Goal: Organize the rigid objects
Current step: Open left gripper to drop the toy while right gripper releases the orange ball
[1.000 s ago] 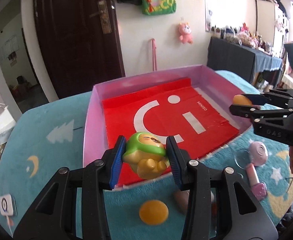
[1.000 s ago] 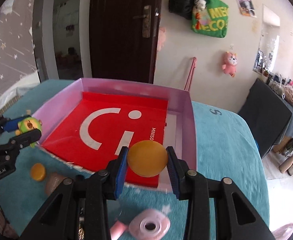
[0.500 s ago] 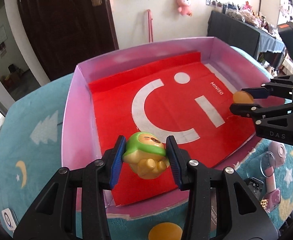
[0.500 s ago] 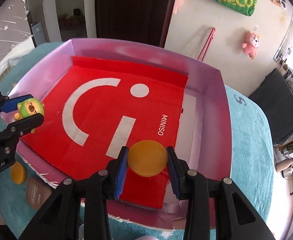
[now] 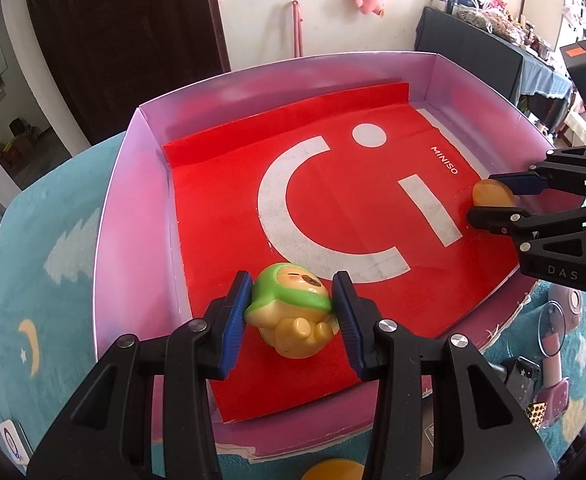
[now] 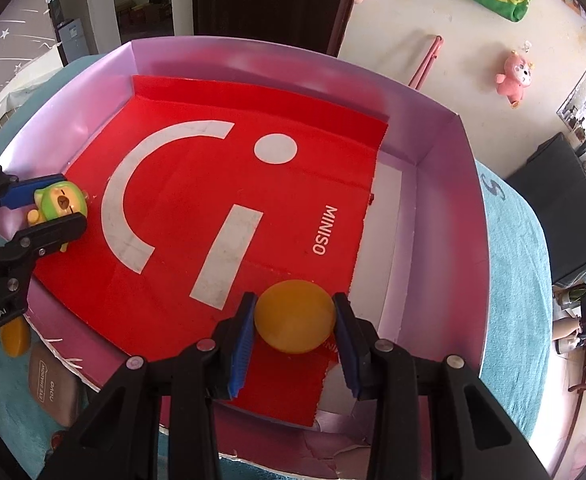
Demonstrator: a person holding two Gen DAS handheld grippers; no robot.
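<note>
My left gripper [image 5: 291, 312] is shut on a green-hooded yellow toy figure [image 5: 289, 314], low over the near left part of the red-lined pink box [image 5: 133, 216]. From the right wrist view the same figure [image 6: 59, 206] sits between the left gripper's [image 6: 51, 204] blue pads by the box's left wall. My right gripper [image 6: 293, 324] is shut on a round orange disc [image 6: 293, 318], down at the near right of the box's red floor [image 6: 197, 184]. In the left wrist view the disc [image 5: 491, 195] and the right gripper [image 5: 493, 200] show at the box's right side.
The box rests on a teal star-and-moon mat [image 5: 33, 264]. Outside its near edge lie another orange disc [image 6: 15, 336], a brown case [image 6: 53, 384], and pink trinkets [image 5: 553, 364]. A dark door, a wall with plush toys and a dark cabinet [image 6: 565, 216] stand behind.
Both grippers came forward over the box's near edge and sank toward its red floor, tilting more steeply down. Each has kept its grip; the figure and the disc travelled with them.
</note>
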